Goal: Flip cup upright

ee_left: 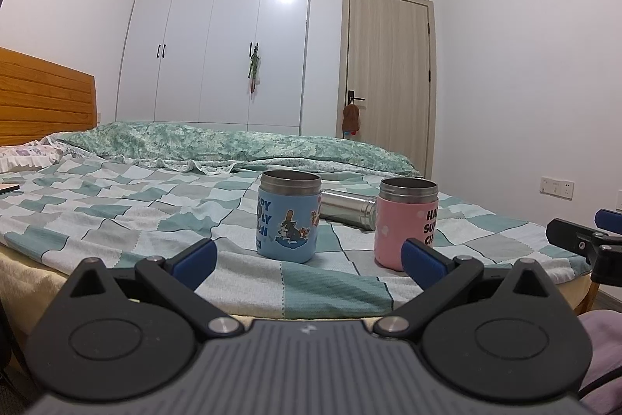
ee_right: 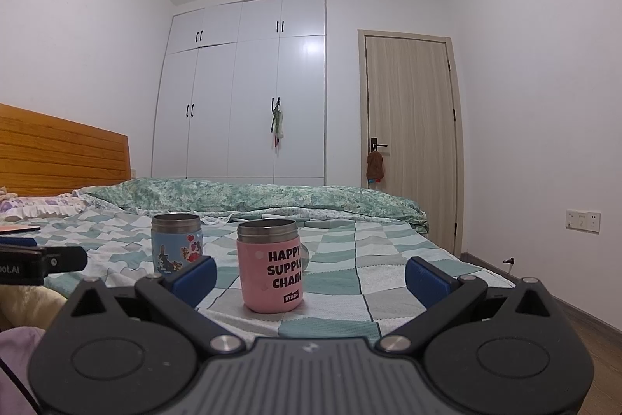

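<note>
A blue cartoon cup (ee_left: 287, 216) and a pink cup (ee_left: 404, 222) stand upright on the checked bedspread (ee_left: 116, 205), steel rims up. A bare steel cup (ee_left: 348, 209) lies on its side behind them. My left gripper (ee_left: 309, 259) is open and empty, short of the cups at the bed's near edge. My right gripper (ee_right: 311, 277) is open and empty, facing the pink cup (ee_right: 270, 265); the blue cup (ee_right: 177, 244) stands left of it. The steel cup (ee_right: 305, 256) barely shows behind the pink one. The right gripper's tip shows in the left wrist view (ee_left: 583, 236).
A green quilt (ee_left: 233, 142) lies rolled along the far side of the bed. A wooden headboard (ee_left: 42, 100) is at the left, a white wardrobe (ee_left: 217, 37) and a door (ee_left: 388, 76) behind. A flat object (ee_left: 7, 187) lies at the left on the bed.
</note>
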